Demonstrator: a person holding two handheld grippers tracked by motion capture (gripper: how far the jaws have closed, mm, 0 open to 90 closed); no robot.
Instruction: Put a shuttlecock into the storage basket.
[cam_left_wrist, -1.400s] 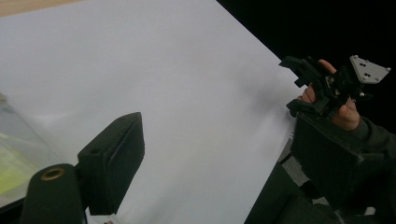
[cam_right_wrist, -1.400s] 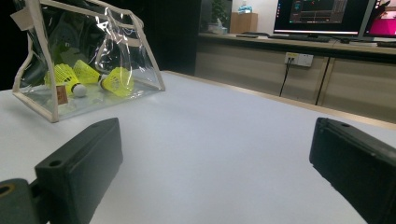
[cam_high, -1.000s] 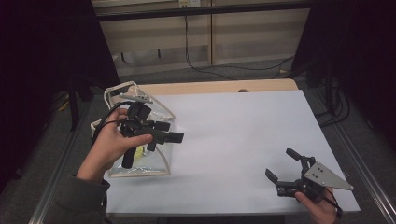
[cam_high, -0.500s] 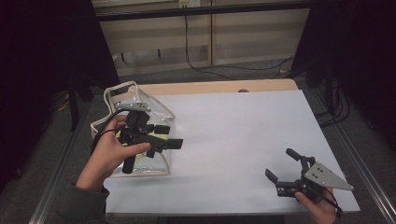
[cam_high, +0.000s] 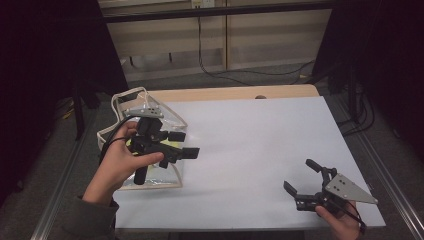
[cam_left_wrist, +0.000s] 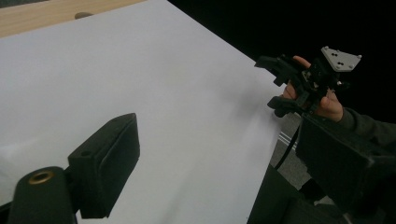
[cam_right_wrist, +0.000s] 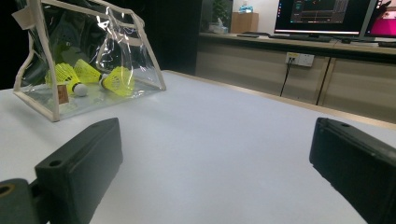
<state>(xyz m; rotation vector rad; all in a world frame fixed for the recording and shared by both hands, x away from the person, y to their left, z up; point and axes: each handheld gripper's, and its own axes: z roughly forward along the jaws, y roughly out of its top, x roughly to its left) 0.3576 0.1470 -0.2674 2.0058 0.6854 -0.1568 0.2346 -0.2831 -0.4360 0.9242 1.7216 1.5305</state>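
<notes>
A clear plastic bag (cam_high: 118, 121) with cream trim stands at the left edge of the white table top (cam_high: 260, 135). From the right gripper view, the bag (cam_right_wrist: 135, 51) holds several yellow shuttlecocks (cam_right_wrist: 117, 79). My left gripper (cam_high: 184, 144) hovers just above the bag, pointing right with its jaws open and nothing between them. In its own view the left gripper (cam_left_wrist: 224, 172) looks across bare white surface. My right gripper (cam_high: 301, 176) rests low near the front right corner, open and empty, aimed toward the bag. The right gripper (cam_left_wrist: 273, 86) is also seen from the left gripper view.
A wooden strip (cam_high: 225, 93) runs along the table's far edge, and metal rails (cam_high: 385, 165) flank both sides. Cables lie on the floor behind. A counter with monitors (cam_right_wrist: 322, 18) stands in the background of the right gripper view.
The left gripper has shifted slightly down over the bag. The right gripper has kept still.
</notes>
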